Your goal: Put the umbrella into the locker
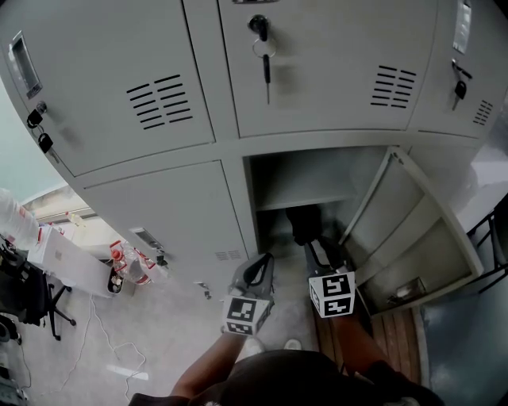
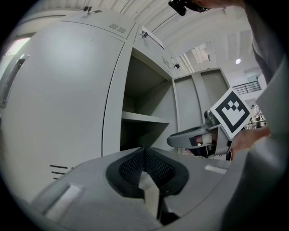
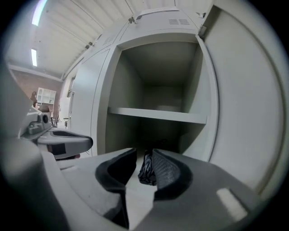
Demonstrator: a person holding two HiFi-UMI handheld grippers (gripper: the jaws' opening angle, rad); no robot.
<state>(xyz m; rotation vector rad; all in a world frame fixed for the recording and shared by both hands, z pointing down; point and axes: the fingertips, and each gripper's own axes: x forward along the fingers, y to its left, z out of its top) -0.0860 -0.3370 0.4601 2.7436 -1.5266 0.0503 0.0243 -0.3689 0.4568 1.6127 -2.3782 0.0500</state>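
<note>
Your right hand-held gripper (image 1: 319,250) stands part-spread, pinching nothing. Your left hand-held gripper (image 1: 258,266), pressed together and empty, is farther off. The umbrella (image 1: 305,225) lies under the locker (image 1: 274,178) shelf (image 1: 305,197), dead ahead of the right jaws and apparently end-on.

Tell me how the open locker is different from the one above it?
The bottom locker stands open, its door swung out to the right; the top locker is shut. The bottom locker shows a shelf and a dark umbrella under it; the top locker hides its inside. The top locker has a key hanging in its lock; the bottom locker shows none. Both are pale grey metal.
</note>
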